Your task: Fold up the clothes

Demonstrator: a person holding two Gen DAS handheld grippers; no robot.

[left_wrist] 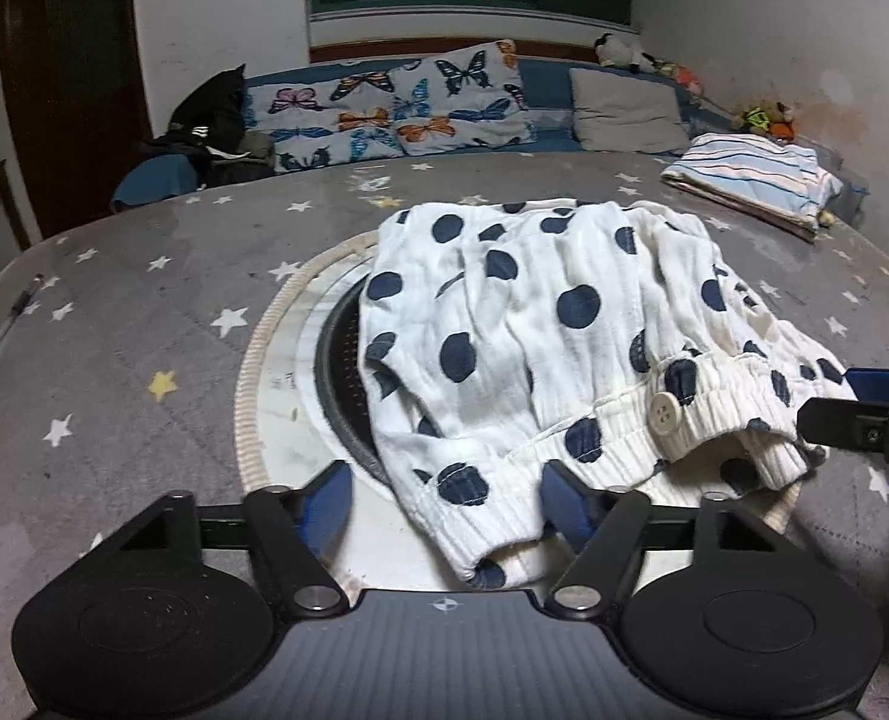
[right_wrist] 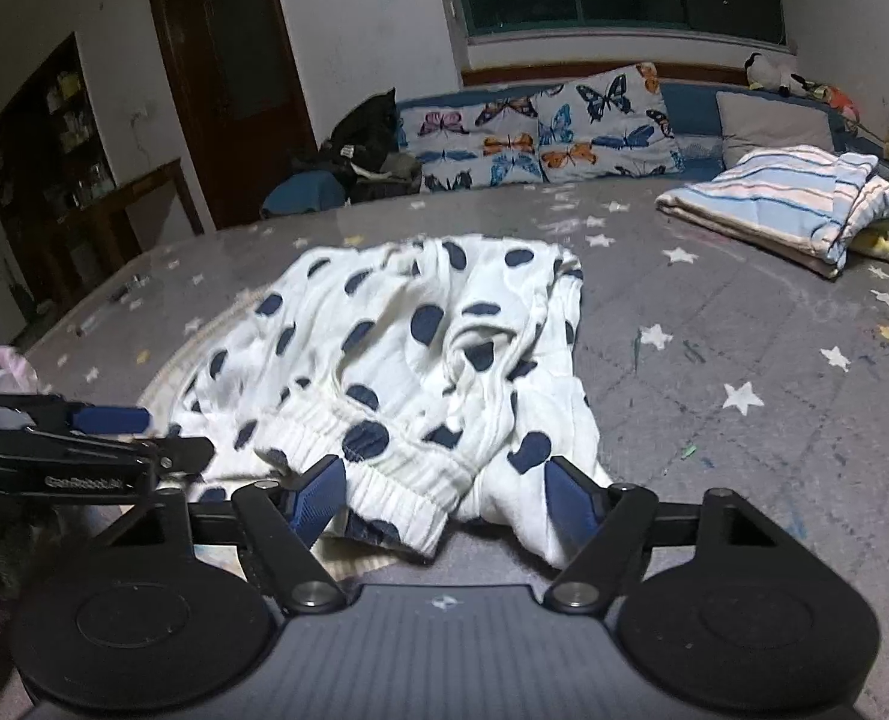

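The polka-dot garment (left_wrist: 540, 336) is lying crumpled on the star-print table cover (left_wrist: 144, 324), partly covering a round inset (left_wrist: 300, 372) in the table's middle. Its ribbed waistband (left_wrist: 636, 438), marked by a white button (left_wrist: 663, 413), is forming the near edge and is running roughly crosswise in front of both tools, so the long axis of the grasp line is lying left to right across both views.

The left gripper (left_wrist: 444, 501) is sitting at the left end of that hem. Its jaws are standing apart, with a ribbed corner of the waistband lying between them; the right pad appears to be touching the cloth, though the fisheye edge makes contact uncertain, and the left pad is clear of it.

The right gripper (right_wrist: 447, 495) is sitting at the other end of the hem. Its jaws are likewise standing apart, straddling a bunched fold of waistband and white fabric, neither pad visibly pressing.

Each hand is therefore nearest its own end of the waistband. The coming move is probably depending on both tools closing on that edge.

A striped folded blanket (right_wrist: 798, 198) is lying well apart at the far right.
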